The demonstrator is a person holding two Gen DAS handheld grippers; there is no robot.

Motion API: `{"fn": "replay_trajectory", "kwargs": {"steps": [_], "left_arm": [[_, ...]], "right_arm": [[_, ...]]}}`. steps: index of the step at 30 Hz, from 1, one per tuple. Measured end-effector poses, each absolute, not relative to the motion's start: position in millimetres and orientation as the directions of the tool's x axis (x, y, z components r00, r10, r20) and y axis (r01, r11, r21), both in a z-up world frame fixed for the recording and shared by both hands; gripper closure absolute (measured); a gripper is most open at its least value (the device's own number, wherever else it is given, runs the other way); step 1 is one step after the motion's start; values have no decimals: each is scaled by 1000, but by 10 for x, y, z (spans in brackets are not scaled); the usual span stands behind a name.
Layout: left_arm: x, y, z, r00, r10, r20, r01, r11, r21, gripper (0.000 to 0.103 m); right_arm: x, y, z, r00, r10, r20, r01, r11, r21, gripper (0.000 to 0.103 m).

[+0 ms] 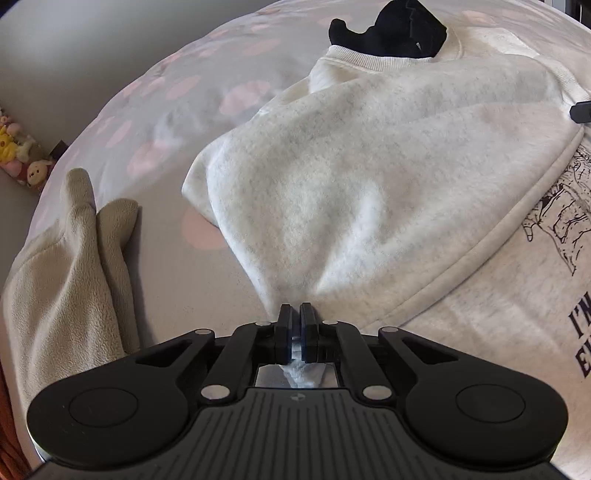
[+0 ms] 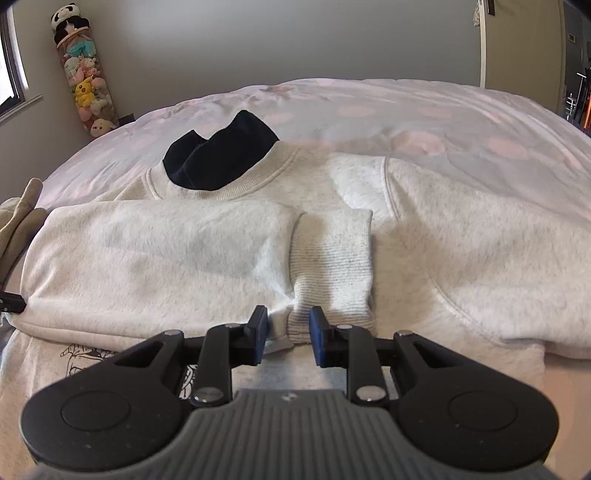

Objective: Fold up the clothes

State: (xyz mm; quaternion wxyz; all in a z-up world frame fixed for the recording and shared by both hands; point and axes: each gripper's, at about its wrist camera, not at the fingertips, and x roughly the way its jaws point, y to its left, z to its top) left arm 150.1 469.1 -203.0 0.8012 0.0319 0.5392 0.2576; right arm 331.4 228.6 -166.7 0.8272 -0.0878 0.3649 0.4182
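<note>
Counts around the bed [image 2: 424, 110]

One pale sweatshirt [image 2: 461, 229], one black garment [image 2: 218, 158], one beige fleece piece [image 1: 66, 280] upon it; two grippers above: left gripper [image 1: 294, 314], right gripper [image 2: 285, 320].

Grey wall [image 2: 295, 37], window [image 2: 11, 70] left, pink-spotted bed [image 2: 443, 110].

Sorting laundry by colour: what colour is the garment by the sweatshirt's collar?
Black garment, clearest in the right wrist view.

Left hand-held gripper [image 1: 295, 328], jaws closed on a fold of a pale grey sweatshirt [image 1: 369, 192] spread on a pink-spotted bed [image 1: 177, 122]. Black garment [image 1: 391, 33] beyond the collar. Beige fleece [image 1: 70, 266] lying just left. Plush toys [image 1: 22, 155] at far left.
</note>
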Motion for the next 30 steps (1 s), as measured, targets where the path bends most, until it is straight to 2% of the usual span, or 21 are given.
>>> {"fn": "replay_trajectory", "kwargs": {"steps": [7, 9, 11, 16, 18, 23, 25, 27, 30], "left_arm": [[1537, 4665, -1914, 279, 468, -838, -432, 841, 326, 100], [1540, 4686, -1789, 306, 455, -836, -434, 848, 303, 97], [1545, 4821, -1656, 321, 462, -827, -471, 835, 284, 89], [1585, 5333, -1435, 322, 498, -806, -572, 780, 253, 89], [1616, 5493, -1423, 317, 516, -796, -560, 779, 282, 89], [1775, 5716, -1489, 366, 491, -791, -438, 840, 319, 86], [1872, 5705, -1541, 393, 467, -792, -329, 876, 353, 73], [1963, 5690, -1619, 392, 425, -816, -197, 905, 376, 66], [2091, 5689, -1729, 363, 386, -848, -10, 912, 411, 66]], "right_arm": [[3312, 2273, -1667, 371, 626, -686, -757, 632, 168, 76], [3311, 2265, -1662, 366, 626, -688, -755, 633, 174, 74], [3310, 2257, -1656, 362, 626, -691, -753, 633, 179, 74], [3323, 2239, -1648, 347, 630, -695, -746, 634, 202, 73], [3346, 2237, -1643, 343, 634, -693, -742, 635, 215, 73], [3397, 2236, -1609, 338, 649, -681, -733, 636, 242, 70], [3414, 2238, -1581, 347, 652, -674, -732, 638, 239, 69], [3416, 2251, -1582, 350, 651, -673, -735, 637, 234, 68], [3414, 2273, -1593, 353, 650, -673, -740, 634, 226, 66]]}}
